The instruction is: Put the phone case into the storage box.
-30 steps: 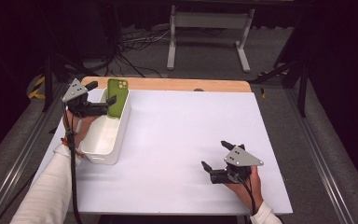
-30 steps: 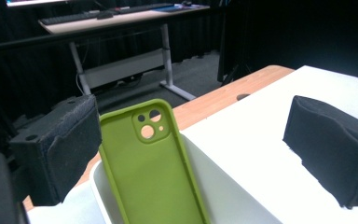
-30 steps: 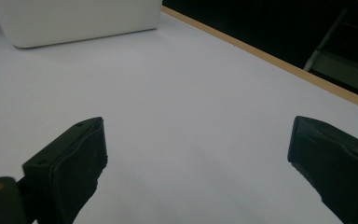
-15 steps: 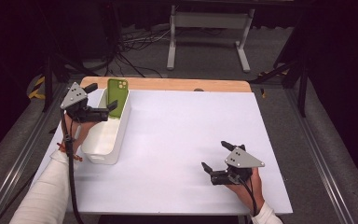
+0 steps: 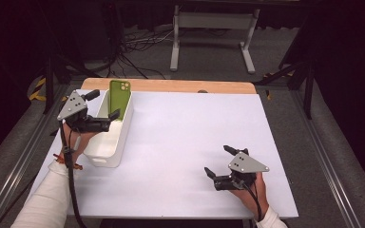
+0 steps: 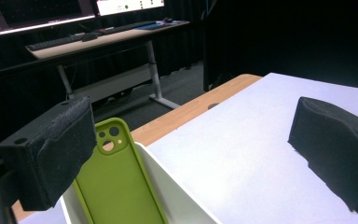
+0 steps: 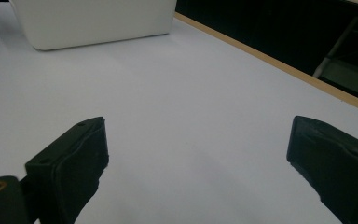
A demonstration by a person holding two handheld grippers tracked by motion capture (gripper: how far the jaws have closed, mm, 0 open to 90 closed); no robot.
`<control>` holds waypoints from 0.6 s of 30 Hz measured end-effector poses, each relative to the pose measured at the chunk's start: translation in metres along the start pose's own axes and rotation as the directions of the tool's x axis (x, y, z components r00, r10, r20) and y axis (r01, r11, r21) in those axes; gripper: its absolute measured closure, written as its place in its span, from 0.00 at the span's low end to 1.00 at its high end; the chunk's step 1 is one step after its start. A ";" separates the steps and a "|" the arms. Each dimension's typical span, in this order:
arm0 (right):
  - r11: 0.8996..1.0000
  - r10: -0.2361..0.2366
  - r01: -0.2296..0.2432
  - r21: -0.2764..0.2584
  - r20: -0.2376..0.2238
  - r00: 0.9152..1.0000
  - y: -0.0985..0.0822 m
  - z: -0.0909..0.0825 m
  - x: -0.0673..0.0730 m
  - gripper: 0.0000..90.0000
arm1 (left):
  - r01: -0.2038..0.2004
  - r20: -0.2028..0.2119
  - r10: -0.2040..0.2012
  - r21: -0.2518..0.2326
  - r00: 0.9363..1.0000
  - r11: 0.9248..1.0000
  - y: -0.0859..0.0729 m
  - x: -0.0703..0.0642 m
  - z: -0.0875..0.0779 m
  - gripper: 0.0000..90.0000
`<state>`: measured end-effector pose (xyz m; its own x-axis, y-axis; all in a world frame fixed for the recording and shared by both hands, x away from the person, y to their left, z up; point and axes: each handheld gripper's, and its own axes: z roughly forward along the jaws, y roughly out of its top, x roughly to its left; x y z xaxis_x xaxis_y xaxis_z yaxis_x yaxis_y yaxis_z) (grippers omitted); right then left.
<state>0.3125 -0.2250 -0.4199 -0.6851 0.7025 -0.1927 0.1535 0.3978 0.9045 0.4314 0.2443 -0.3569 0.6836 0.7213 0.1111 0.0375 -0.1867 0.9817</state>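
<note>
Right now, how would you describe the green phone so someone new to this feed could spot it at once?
Start at the white table and go to the white bin along its left side. The green phone stands upright at the bin's far end, leaning on the inside wall, just beyond the open left gripper. It is the one bright green thing there, camera lenses at its top corner.

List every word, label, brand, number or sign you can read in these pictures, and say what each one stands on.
None can be read.
Green phone case in the white bin: plain back with camera holes, no brand or lettering visible.
Screens behind the desk in the left gripper view: lit strips with marks too small and blurred to read.
Grey plates on the left tongs and right tongs: no markings.
</note>
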 end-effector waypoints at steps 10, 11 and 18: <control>1.000 0.002 -0.002 -0.008 -0.004 1.000 -0.003 -0.003 0.005 0.07 | -0.015 0.006 0.015 -0.013 1.000 1.000 -0.003 -0.010 -0.014 0.02; 1.000 0.000 0.000 -0.011 -0.003 1.000 -0.002 -0.003 0.005 0.07 | -0.020 0.011 0.020 -0.013 1.000 1.000 -0.002 -0.012 -0.015 0.02; 1.000 -0.012 0.012 -0.017 -0.009 1.000 -0.002 -0.003 0.011 0.07 | -0.051 0.026 0.051 -0.022 0.998 0.998 0.000 -0.024 -0.024 0.02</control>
<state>0.3022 -0.2198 -0.4223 -0.6936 0.6921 -0.1999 0.1335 0.3962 0.9084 0.3980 0.2430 -0.3557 0.7035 0.6931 0.1573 -0.0135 -0.2082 0.9780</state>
